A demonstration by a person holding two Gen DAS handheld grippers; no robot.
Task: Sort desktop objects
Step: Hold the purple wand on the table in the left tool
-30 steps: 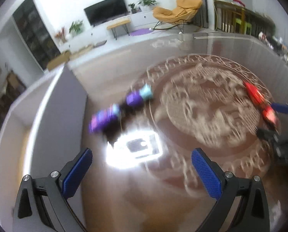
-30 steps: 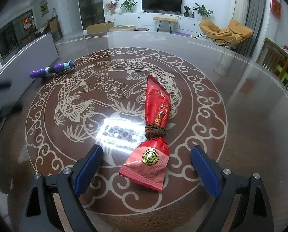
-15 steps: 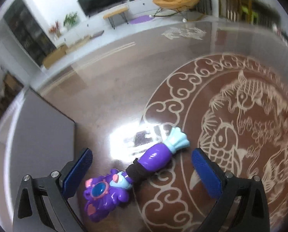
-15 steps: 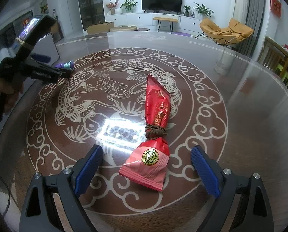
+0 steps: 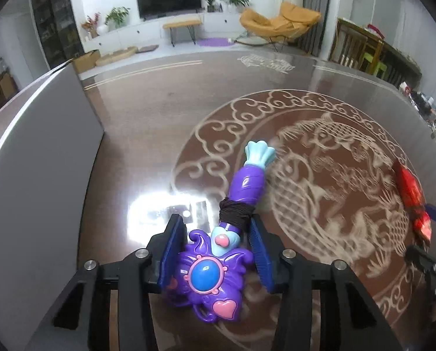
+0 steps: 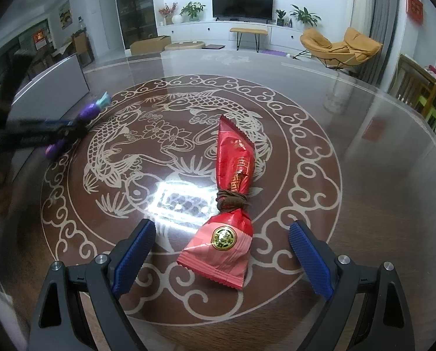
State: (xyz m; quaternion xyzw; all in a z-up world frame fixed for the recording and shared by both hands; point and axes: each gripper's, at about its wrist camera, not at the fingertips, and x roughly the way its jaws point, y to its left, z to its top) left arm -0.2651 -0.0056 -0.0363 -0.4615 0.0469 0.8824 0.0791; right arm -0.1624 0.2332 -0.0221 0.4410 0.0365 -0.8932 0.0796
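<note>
Your left hand-held gripper has just been closing, and its blue ribbed pads now press on either side of the purple plastic toy wand — at the winged head with its blue oval gem and pink hearts, just below the dark cord wound round the neck. The wand's purple handle and pale-blue fan tip point away from you, lying on the glossy brown counter with its pale carved fish-and-cloud medallion. A grey flat panel stands just to the left of the wand.

Your right hand-held gripper hangs with its jaws spread wide, holding nothing. Between its blue pads, touching neither, lies the red foil snack packet — tied at its waist with brown cord, a round gold-and-green seal on the near end. It rests on the medallion, well apart from the wand, which lies near the counter's left side in the right wrist view.
</note>
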